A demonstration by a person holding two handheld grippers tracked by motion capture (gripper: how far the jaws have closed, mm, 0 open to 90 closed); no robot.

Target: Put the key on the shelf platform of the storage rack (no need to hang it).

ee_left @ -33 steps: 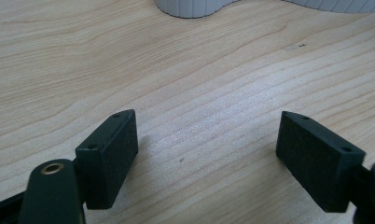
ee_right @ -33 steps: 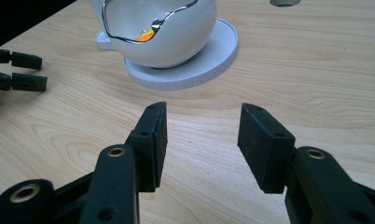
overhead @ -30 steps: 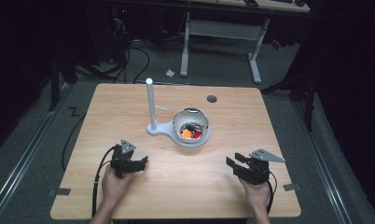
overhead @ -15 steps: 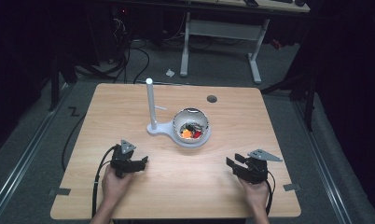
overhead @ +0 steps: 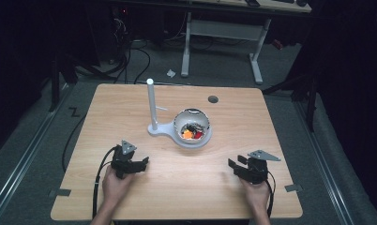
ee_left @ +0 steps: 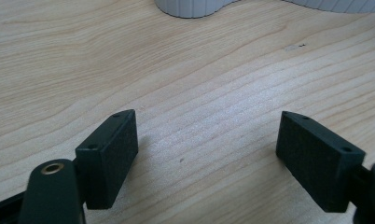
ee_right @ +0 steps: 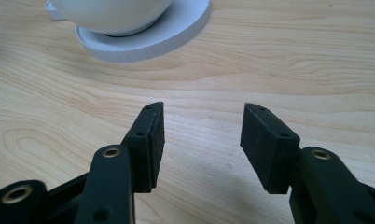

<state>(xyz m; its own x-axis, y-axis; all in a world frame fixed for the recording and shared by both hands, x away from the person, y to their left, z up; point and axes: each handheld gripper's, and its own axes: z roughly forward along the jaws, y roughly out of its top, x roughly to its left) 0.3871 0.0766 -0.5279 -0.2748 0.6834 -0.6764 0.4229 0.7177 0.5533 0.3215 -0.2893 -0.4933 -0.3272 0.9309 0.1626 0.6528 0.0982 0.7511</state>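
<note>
The table [overhead: 130, 108] is showing a pale wood-grain top, smooth and matt. On it, the white bowl [overhead: 192, 123] is gleaming glossy, while the base [ee_right: 176, 28] under the bowl is looking like matt white plastic with a ribbed rim. The gripper pads [ee_left: 112, 154] are looking matt black and finely rough, with brass-coloured metal inserts behind them.

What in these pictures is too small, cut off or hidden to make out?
- Small things in the white bowl, high view: orange, red and dark bits, too small to name.
- Bowl, right gripper view: top cut off by the upper edge.
- White stand base, left gripper view: cut off by the upper edge, its post unseen.
</note>
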